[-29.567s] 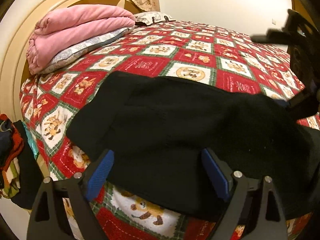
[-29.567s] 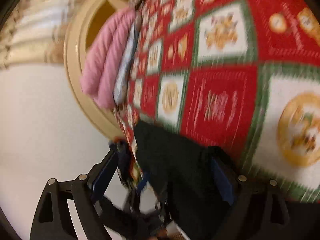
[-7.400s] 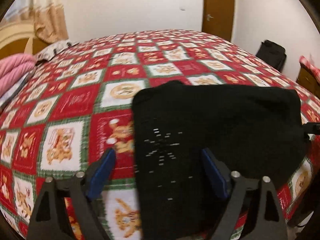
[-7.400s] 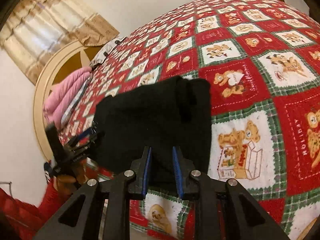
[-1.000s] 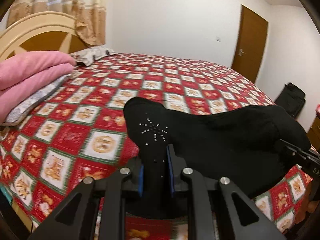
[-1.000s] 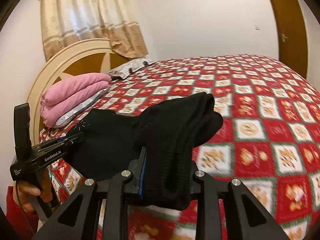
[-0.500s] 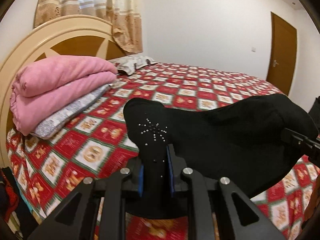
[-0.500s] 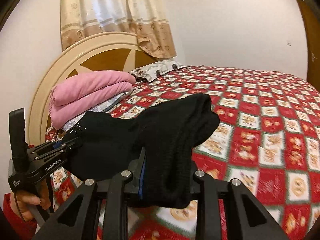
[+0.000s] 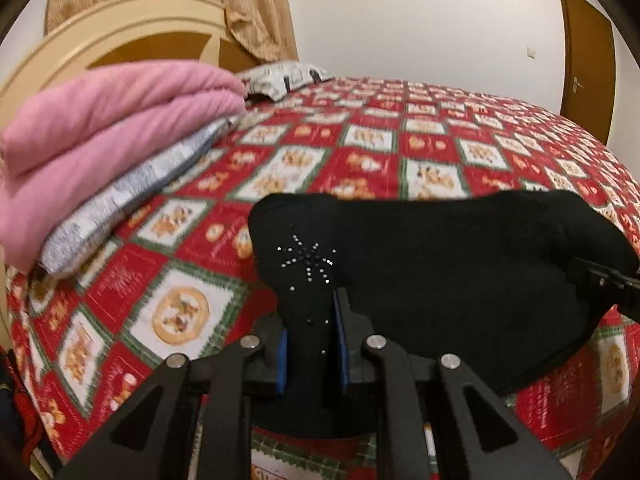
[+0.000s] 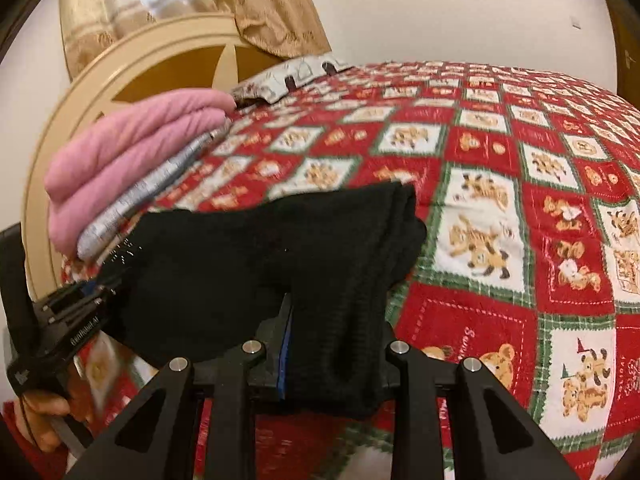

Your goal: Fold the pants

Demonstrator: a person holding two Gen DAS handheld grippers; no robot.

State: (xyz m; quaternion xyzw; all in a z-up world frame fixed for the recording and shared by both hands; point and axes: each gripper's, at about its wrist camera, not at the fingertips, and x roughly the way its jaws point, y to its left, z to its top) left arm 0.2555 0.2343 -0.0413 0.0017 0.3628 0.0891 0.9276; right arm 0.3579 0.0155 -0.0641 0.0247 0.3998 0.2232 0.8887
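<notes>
Left wrist view: at 9 o'clock a folded pink blanket (image 9: 100,128) lies on a grey patterned quilt (image 9: 132,204), both stacked at the head of the bed before a cream headboard (image 9: 116,36). A red, white and green bedspread (image 9: 400,148) printed with bears covers the bed. At 6 o'clock the left gripper (image 9: 310,344) has its blue-padded jaws closed on a fold of the black pants (image 9: 440,276), just below a starburst of small studs (image 9: 306,260). The folded pants are held up above the near edge of the bed and stretch toward 3 o'clock, where the tip of the right gripper (image 9: 604,280) meets their far end. A brown door (image 9: 586,48) stands at 2 o'clock.

Right wrist view: at 8 o'clock a hand holds the left gripper (image 10: 68,320), touching the pants (image 10: 248,264) at their left end. The pink blanket (image 10: 128,152) sits at 10 o'clock under a beige curtain (image 10: 192,4). At 6 o'clock the right gripper (image 10: 332,348) is clamped on a thick, ribbed bundle of the pants, which drapes over and hides its right finger. The bedspread (image 10: 520,200) fills the right half.
</notes>
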